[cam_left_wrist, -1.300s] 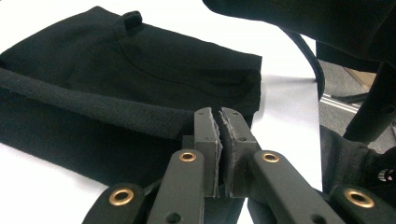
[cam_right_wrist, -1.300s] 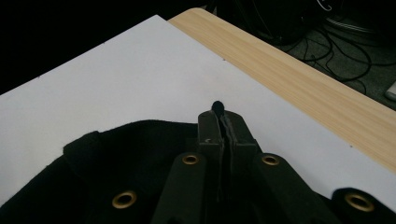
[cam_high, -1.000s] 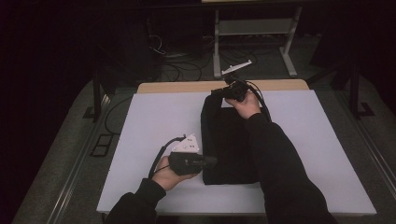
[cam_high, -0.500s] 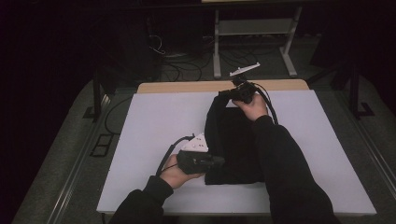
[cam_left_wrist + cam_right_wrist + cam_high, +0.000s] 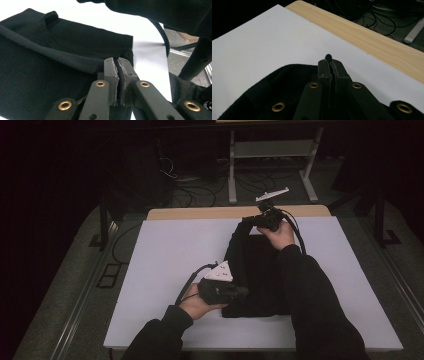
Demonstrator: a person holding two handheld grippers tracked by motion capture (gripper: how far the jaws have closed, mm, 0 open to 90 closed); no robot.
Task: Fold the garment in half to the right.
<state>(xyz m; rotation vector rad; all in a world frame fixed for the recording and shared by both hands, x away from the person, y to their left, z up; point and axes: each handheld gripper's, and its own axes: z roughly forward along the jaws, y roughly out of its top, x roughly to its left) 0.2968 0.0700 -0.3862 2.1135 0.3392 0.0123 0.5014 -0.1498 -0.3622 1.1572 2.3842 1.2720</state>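
Both grippers' views show fingers [image 5: 117, 75] [image 5: 331, 72] pinched on the black cloth [image 5: 255, 270], lifted in the high view.

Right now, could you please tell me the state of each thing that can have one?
Black garment: lying on the white table, far end lifted, folded edge raised.
Left gripper: fingers shut on the black garment's near edge.
Right gripper: fingers shut on the black garment's far end, held above the table.
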